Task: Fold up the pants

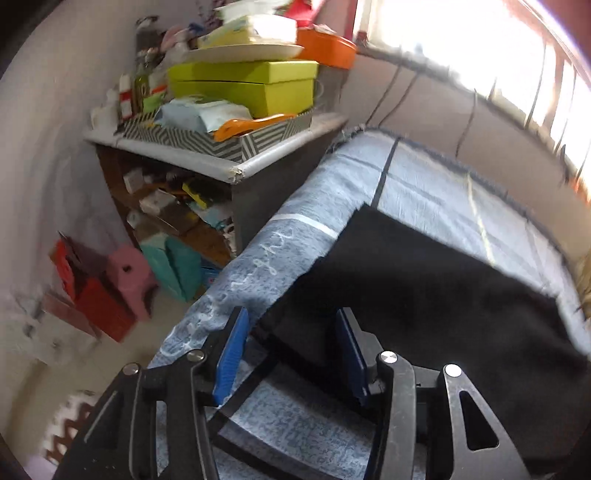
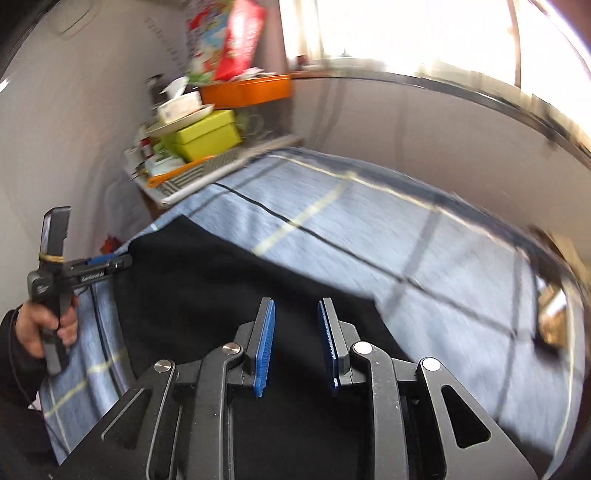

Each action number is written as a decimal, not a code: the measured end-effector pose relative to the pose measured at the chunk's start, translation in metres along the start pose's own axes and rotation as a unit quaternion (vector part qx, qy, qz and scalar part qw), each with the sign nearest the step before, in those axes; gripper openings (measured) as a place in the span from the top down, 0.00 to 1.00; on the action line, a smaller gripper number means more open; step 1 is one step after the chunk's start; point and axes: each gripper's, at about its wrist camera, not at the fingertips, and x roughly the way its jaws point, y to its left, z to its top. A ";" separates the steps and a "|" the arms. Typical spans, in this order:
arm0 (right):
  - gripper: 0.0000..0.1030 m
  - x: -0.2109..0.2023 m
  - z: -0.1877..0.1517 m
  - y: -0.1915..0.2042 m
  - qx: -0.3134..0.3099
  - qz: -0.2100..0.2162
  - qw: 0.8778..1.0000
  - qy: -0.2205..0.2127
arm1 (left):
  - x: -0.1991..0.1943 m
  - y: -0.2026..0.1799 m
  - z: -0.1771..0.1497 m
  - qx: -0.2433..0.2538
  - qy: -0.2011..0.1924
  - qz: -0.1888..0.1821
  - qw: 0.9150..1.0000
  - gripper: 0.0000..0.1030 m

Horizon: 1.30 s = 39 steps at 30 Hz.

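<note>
The black pants (image 1: 424, 288) lie flat on a bed with a blue checked sheet (image 1: 424, 177). My left gripper (image 1: 291, 314) hovers open over the pants' near left corner by the bed's edge, and its blue pads press on nothing. In the right wrist view the pants (image 2: 207, 280) spread across the near part of the sheet (image 2: 369, 229). My right gripper (image 2: 297, 306) stands open above the black cloth with nothing between its pads. The left gripper (image 2: 103, 262) shows at the far left, held by a person's hand (image 2: 48, 325), at the pants' left edge.
A cluttered shelf unit (image 1: 221, 162) stands against the bed's far left end, carrying a lime green box (image 1: 243, 85) and a striped tray (image 1: 236, 140). Red and pink items (image 1: 110, 284) sit on the floor. A bright window (image 2: 424, 33) runs behind the bed. A brown object (image 2: 550, 321) lies at the bed's right end.
</note>
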 end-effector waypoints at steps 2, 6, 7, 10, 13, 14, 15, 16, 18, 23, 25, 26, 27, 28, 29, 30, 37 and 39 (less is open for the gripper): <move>0.75 -0.027 -0.030 -0.014 0.031 -0.021 0.999 -0.002 | -0.001 -0.008 0.002 0.018 -0.002 -0.011 1.000 0.93; 0.75 -0.079 -0.081 -0.039 0.113 -0.061 0.992 -0.018 | -0.020 -0.002 0.004 0.009 -0.025 -0.004 1.000 0.94; 0.75 -0.091 -0.093 -0.045 0.134 -0.073 0.988 -0.024 | -0.031 0.004 0.005 0.000 -0.037 -0.012 0.999 0.93; 0.75 -0.124 -0.126 -0.062 0.184 -0.113 0.976 -0.037 | -0.038 0.010 0.006 0.002 -0.041 -0.015 0.999 0.93; 0.75 -0.146 -0.159 -0.079 0.237 -0.155 0.958 -0.042 | -0.014 0.006 0.001 0.019 -0.011 -0.001 1.000 0.93; 0.74 -0.151 -0.166 -0.082 0.252 -0.162 0.953 -0.043 | -0.009 0.007 -0.002 0.019 -0.005 0.001 1.000 0.92; 0.68 -0.156 -0.176 -0.085 0.269 -0.169 0.947 -0.046 | -0.009 0.009 -0.003 0.013 -0.004 -0.003 1.000 0.90; 0.60 -0.161 -0.184 -0.088 0.285 -0.175 0.941 -0.050 | -0.011 0.012 -0.002 0.006 -0.007 -0.006 1.000 0.88; 0.57 -0.171 -0.201 -0.095 0.318 -0.183 0.929 -0.057 | -0.021 0.020 0.000 -0.016 -0.020 -0.006 1.000 0.88; 0.57 -0.170 -0.224 -0.101 0.364 -0.165 0.916 -0.046 | -0.050 0.014 -0.003 -0.017 -0.051 -0.024 0.998 0.88; 0.57 -0.167 -0.222 -0.105 0.358 -0.166 0.918 -0.047 | -0.062 -0.010 -0.009 0.018 -0.054 -0.063 0.996 0.88; 0.57 -0.165 -0.221 -0.110 0.361 -0.161 0.917 -0.049 | -0.065 -0.026 -0.013 0.039 -0.050 -0.088 0.994 0.88; 0.57 -0.164 -0.221 -0.114 0.366 -0.156 0.916 -0.053 | -0.068 -0.042 -0.018 0.059 -0.044 -0.113 0.991 0.88; 0.57 -0.162 -0.219 -0.121 0.375 -0.146 0.914 -0.060 | -0.070 -0.059 -0.023 0.081 -0.038 -0.137 0.987 0.88; 0.57 -0.159 -0.219 -0.126 0.383 -0.135 0.912 -0.063 | -0.072 -0.077 -0.029 0.103 -0.034 -0.160 0.981 0.88; 0.57 -0.156 -0.219 -0.132 0.394 -0.124 0.909 -0.063 | -0.074 -0.093 -0.035 0.123 -0.030 -0.176 0.976 0.88; 0.90 -0.181 -0.217 -0.135 0.431 -0.098 0.892 -0.100 | -0.086 -0.175 -0.074 0.249 0.005 -0.269 0.930 0.88; 0.90 -0.198 -0.216 -0.119 0.419 -0.098 0.896 -0.111 | -0.096 -0.180 -0.079 0.267 -0.003 -0.280 0.922 0.85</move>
